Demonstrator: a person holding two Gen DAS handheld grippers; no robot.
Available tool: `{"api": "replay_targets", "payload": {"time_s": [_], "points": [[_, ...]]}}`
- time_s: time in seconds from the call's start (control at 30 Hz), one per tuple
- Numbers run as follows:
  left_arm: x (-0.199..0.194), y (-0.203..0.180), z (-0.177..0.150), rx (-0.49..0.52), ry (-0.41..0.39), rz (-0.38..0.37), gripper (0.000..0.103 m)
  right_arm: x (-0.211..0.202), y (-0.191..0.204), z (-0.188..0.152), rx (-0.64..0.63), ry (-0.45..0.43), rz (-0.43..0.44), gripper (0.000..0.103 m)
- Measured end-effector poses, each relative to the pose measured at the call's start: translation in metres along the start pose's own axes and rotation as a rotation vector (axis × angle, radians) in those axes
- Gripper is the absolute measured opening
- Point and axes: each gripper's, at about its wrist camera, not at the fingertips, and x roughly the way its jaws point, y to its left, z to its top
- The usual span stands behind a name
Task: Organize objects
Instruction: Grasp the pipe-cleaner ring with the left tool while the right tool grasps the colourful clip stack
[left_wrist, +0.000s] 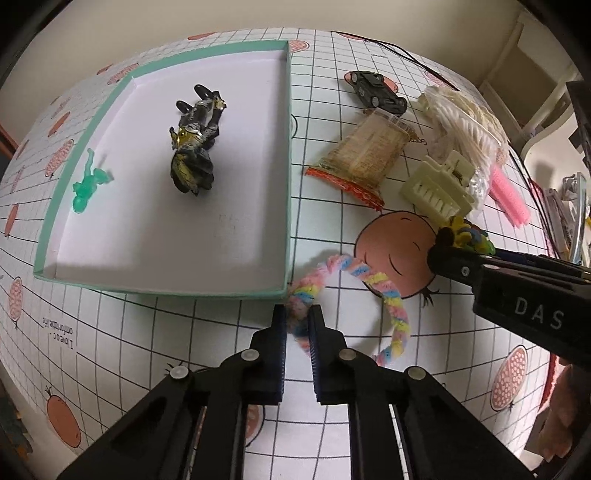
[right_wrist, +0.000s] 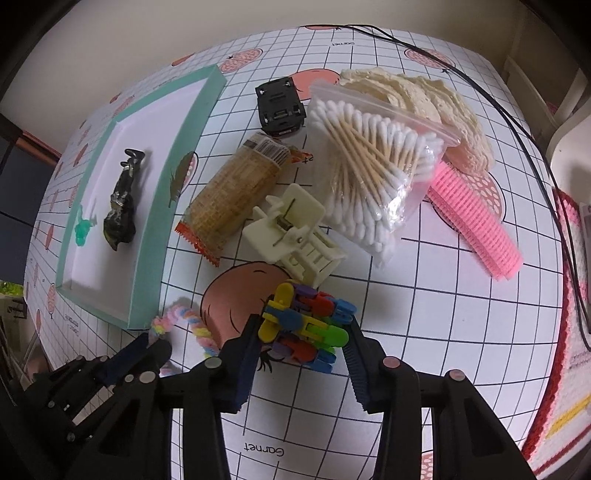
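Observation:
My left gripper (left_wrist: 297, 318) is shut on one end of a pastel twisted pipe cleaner (left_wrist: 369, 275), just off the near right corner of the teal-rimmed box (left_wrist: 288, 110). The box holds a dark armoured figure (left_wrist: 194, 147) and a small green figure (left_wrist: 88, 184). My right gripper (right_wrist: 304, 328) is shut on a bundle of coloured plastic clips (right_wrist: 314, 328), which rests on the cartoon-face print of the mat. The left wrist view shows that gripper (left_wrist: 448, 242) entering from the right with the clips (left_wrist: 467, 234). In the right wrist view the left gripper (right_wrist: 155, 338) is at lower left.
Right of the box lie a snack packet (right_wrist: 236, 195), a cream hair claw (right_wrist: 295, 229), a bag of cotton swabs (right_wrist: 373, 166), a pink comb (right_wrist: 476, 229), a black toy car (right_wrist: 280, 107) and cream doilies (right_wrist: 424, 96). A black cable (right_wrist: 517, 129) runs along the far right.

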Motion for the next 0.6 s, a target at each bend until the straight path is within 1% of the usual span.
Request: {"api": "replay_targets", "payload": {"time_s": [0.17, 0.3, 0.5, 0.53, 0.57, 0.6], "points": [[-0.005, 0.002, -0.004, -0.006, 0.008, -0.036, 0.011, -0.002, -0.005, -0.003, 0.022, 0.002, 0.014, 0.045], [-0.014, 0.005, -0.003, -0.011, -0.013, -0.062, 0.011, -0.006, -0.008, -0.006, 0.028, -0.004, 0.017, 0.045], [-0.03, 0.015, -0.001, -0.031, -0.046, -0.111, 0.011, -0.023, -0.009, -0.007, 0.027, -0.047, 0.022, 0.045], [-0.034, 0.016, 0.001, -0.035, -0.052, -0.12, 0.011, -0.028, -0.009, -0.007, 0.024, -0.059, 0.023, 0.045], [-0.037, 0.014, 0.021, -0.039, -0.06, -0.127, 0.011, -0.032, -0.008, -0.007, 0.023, -0.07, 0.023, 0.045], [-0.04, 0.014, 0.02, -0.044, -0.071, -0.132, 0.011, -0.037, -0.008, -0.007, 0.021, -0.083, 0.021, 0.045]]}}
